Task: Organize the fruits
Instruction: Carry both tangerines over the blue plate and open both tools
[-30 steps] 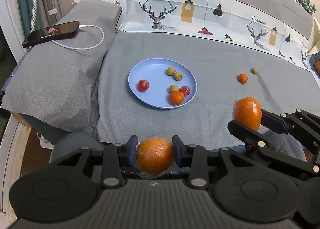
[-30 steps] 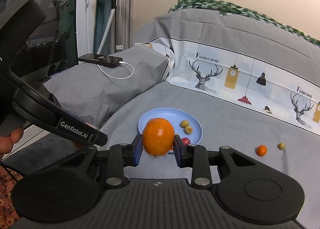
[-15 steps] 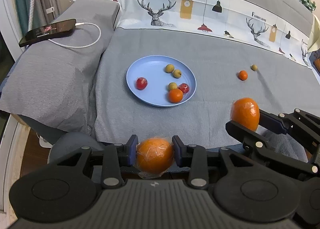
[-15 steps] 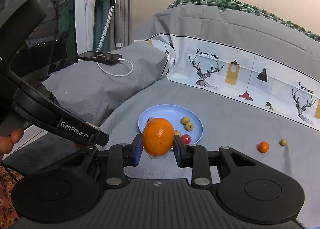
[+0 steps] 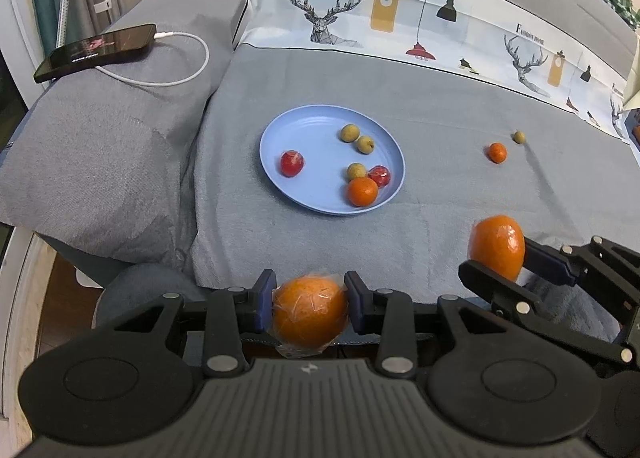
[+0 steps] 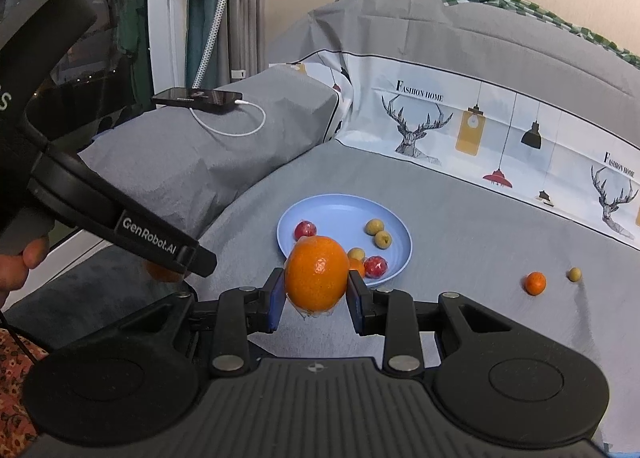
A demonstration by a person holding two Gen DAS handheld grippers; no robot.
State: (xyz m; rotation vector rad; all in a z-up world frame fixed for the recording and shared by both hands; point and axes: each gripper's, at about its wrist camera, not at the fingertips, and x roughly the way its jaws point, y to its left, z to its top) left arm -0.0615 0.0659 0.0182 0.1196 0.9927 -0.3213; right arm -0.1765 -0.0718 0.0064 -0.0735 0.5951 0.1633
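Note:
My left gripper (image 5: 310,304) is shut on a plastic-wrapped orange (image 5: 309,316) at the bed's near edge. My right gripper (image 6: 317,290) is shut on a second orange (image 6: 317,272), held above the bed just in front of the blue plate (image 6: 332,210); this orange also shows in the left wrist view (image 5: 497,246). The blue plate (image 5: 316,130) holds two red fruits, three small green-yellow fruits and a small orange (image 5: 362,191). A small orange (image 5: 497,152) and a small green fruit (image 5: 519,136) lie loose on the sheet to the right.
A phone (image 5: 96,51) on a white charging cable lies on the grey pillow (image 5: 100,146) at the left. A deer-print cover (image 5: 400,18) runs along the back. The bed edge drops to the floor at the near left. The left gripper's body (image 6: 120,218) crosses the right wrist view.
Both grippers have moved forward toward the plate, each still holding its orange. The fruits on the plate and sheet have not moved.

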